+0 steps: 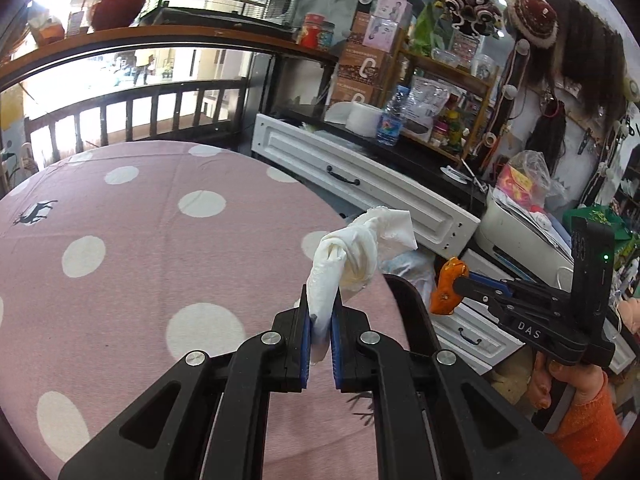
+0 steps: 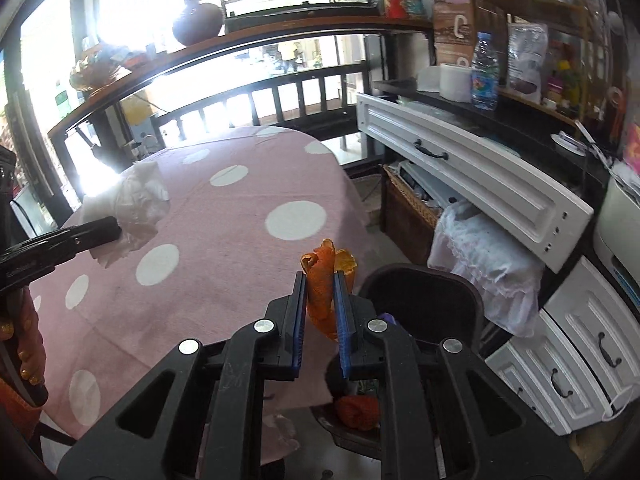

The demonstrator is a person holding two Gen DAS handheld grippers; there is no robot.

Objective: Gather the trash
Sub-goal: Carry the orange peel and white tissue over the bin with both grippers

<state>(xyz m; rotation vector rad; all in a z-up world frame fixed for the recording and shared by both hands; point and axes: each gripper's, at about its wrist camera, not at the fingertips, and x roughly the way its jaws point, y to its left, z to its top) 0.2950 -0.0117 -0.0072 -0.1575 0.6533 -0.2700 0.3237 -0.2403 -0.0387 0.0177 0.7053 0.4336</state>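
Note:
My left gripper is shut on a crumpled white tissue and holds it above the right edge of the pink polka-dot tablecloth. My right gripper is shut on a piece of orange peel near the table's right edge. The right gripper with the peel shows in the left wrist view, off the table to the right. The left gripper with the tissue shows at the left of the right wrist view. A dark bin stands below, beside the table, with orange peel inside.
A white drawer cabinet with a black top runs along the right, loaded with a bottle, paper roll and packets. A wicker basket and a white cloth sit under it. A dark railing stands behind the table.

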